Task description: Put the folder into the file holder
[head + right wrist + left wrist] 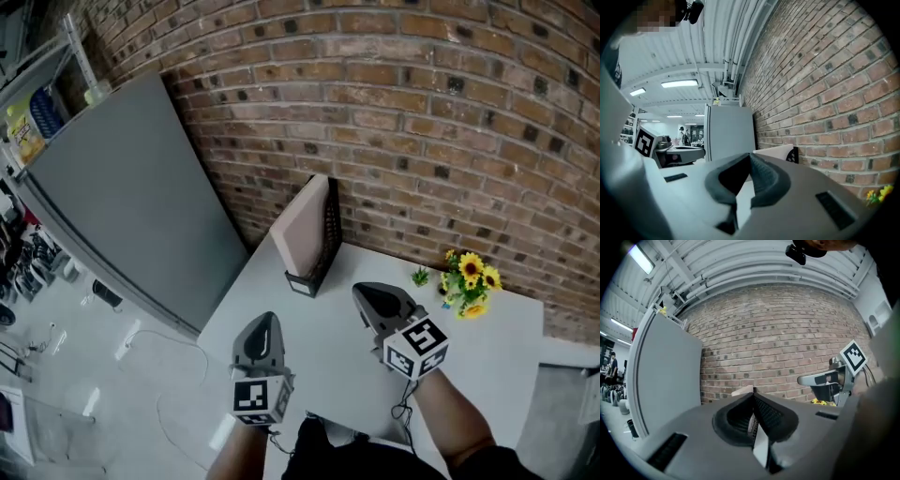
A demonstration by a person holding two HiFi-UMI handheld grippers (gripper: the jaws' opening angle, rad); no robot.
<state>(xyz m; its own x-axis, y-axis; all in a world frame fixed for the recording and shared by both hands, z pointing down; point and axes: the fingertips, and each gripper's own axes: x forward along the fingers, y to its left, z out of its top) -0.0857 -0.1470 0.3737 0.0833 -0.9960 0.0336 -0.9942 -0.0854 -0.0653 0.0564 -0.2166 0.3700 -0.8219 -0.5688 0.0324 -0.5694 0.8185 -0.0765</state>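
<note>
Folder [302, 230] already stands in file holder [330, 234] mid-frame, looks light, thin, stiffish, best pinched at its top edge; left gripper [266, 323] and right gripper [367, 295] both closed on nothing, lower frame

Matt pinkish card folder [302, 230] sits in a black perforated mesh file holder [330, 239]; smooth white desk [328, 375], rough red-brick wall [422, 112].

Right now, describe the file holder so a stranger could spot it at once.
Follow the red brick wall down to the white table. At the table's far left corner stands the black mesh file holder, with a pale pink folder inside. It is tall and dark, unlike the small bunch of yellow sunflowers to its right.
</note>
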